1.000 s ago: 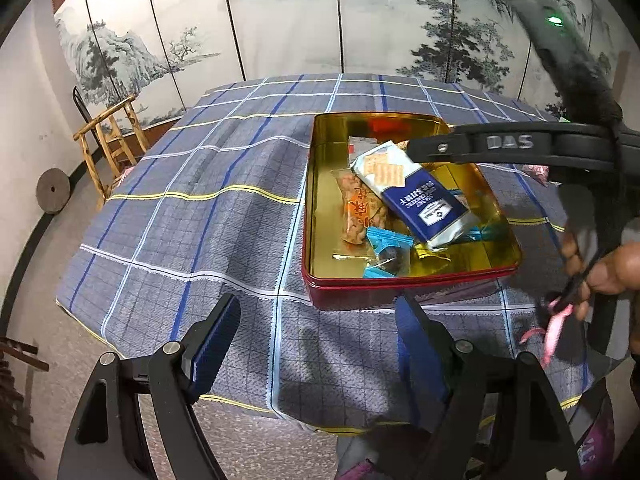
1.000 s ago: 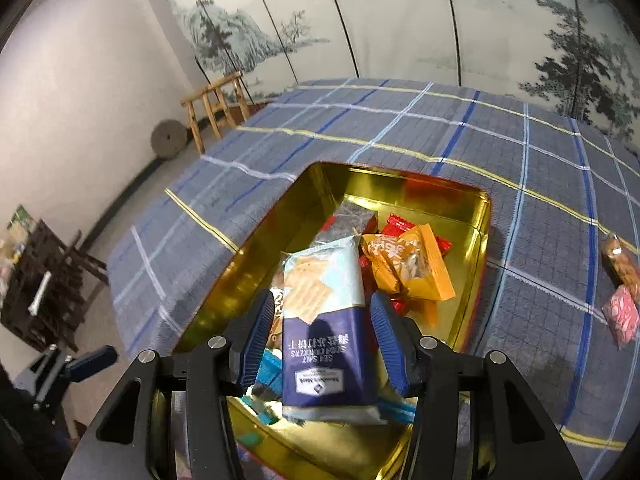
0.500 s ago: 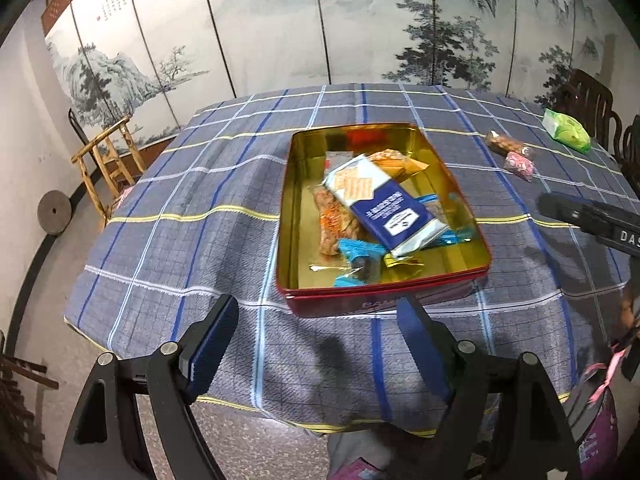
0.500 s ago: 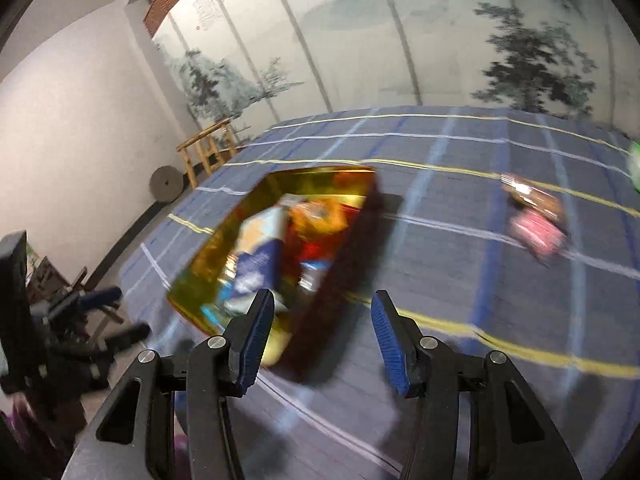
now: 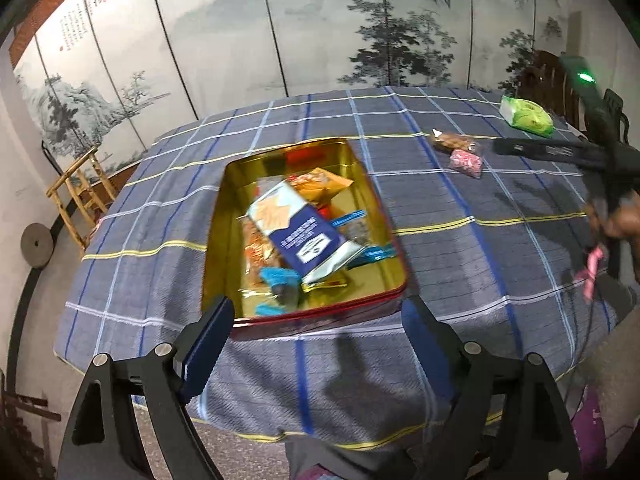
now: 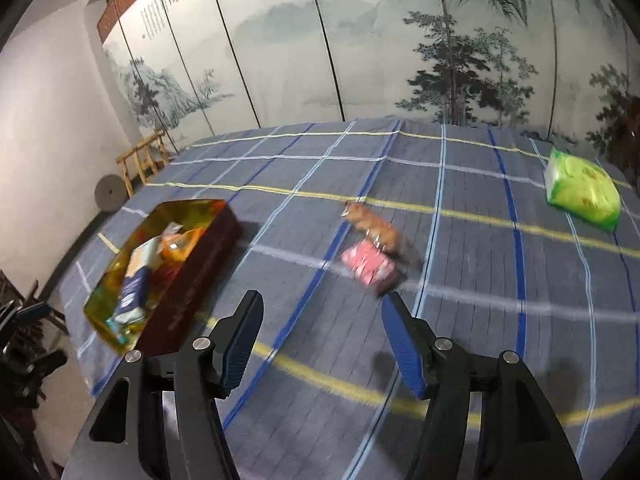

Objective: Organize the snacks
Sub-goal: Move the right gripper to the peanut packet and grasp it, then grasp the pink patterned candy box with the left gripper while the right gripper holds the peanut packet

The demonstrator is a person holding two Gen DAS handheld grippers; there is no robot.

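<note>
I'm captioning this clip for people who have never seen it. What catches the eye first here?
The gold tin heaped with snack packs, a blue cracker pack on top, sits mid-table on the plaid cloth. To its right lie loose snacks: a pink pack, a brown one, and a green bag farther off.

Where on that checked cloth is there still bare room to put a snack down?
Bare cloth lies left of the tin, and between the tin and the pink packet. More lies between that packet and the green bag. Inside the tin it is crowded.
</note>
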